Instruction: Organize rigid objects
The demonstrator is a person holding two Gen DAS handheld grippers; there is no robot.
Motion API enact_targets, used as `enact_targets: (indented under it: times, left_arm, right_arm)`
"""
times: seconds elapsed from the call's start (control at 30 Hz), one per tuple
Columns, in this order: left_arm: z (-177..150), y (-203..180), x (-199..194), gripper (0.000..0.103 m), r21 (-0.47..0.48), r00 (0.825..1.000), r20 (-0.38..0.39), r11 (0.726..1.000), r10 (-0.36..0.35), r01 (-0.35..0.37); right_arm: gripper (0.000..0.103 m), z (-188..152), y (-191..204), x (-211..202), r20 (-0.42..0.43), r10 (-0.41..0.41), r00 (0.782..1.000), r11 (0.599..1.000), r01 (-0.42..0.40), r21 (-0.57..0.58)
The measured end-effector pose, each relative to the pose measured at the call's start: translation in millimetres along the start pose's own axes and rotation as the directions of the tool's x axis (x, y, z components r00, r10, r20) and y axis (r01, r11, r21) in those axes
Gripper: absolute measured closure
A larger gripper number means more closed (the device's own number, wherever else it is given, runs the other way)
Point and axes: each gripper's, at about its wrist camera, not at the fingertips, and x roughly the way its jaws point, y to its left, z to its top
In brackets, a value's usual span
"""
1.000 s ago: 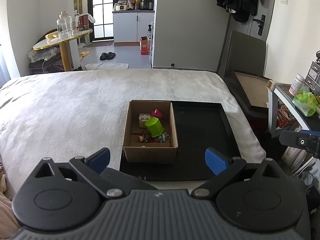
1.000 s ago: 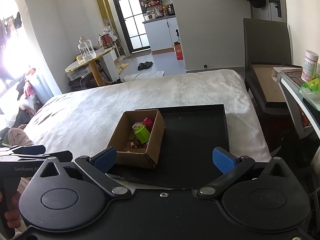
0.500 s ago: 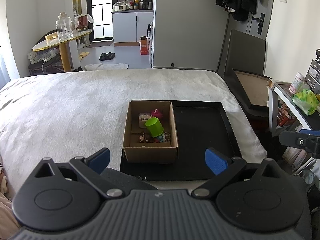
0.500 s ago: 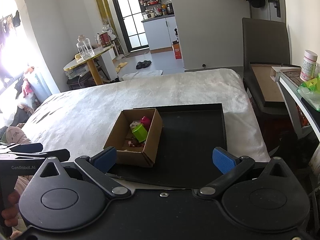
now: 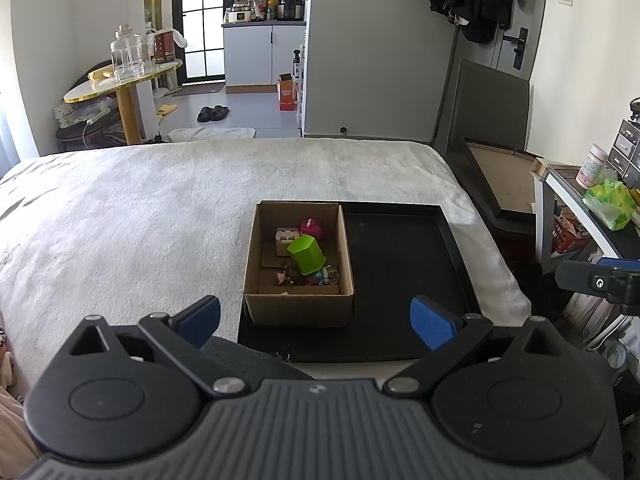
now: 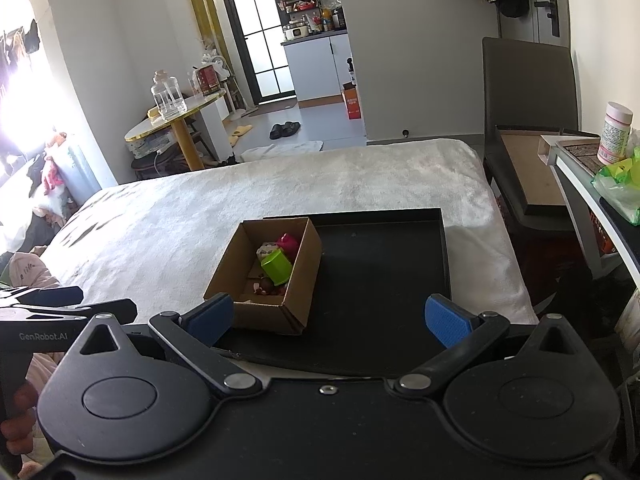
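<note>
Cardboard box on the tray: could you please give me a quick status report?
Left tool and right tool open, empty. Brown cardboard box on black tray, green plastic cup tilted inside. Nothing blocking.

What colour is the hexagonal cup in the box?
Lime green cup; clearest in the left wrist view.

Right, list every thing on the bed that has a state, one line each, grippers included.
cardboard box: open-topped, on the tray's left side
black tray: flat on the bed, right part bare
green container: tipped over inside the box
pink toy: in the box's far end
left gripper: open, holding nothing
right gripper: open, holding nothing
</note>
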Motion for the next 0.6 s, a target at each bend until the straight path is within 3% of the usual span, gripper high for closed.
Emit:
enact_targets:
  times: [0.6]
  left_arm:
    - [0.6,-3.3,-0.7,0.002,0.002,1.0,0.005,1.0,0.0,0.0]
  right_arm:
    - [0.0,0.7,-1.7,1.4,0.001,-0.003,1.0,1.0,0.003,-0.001]
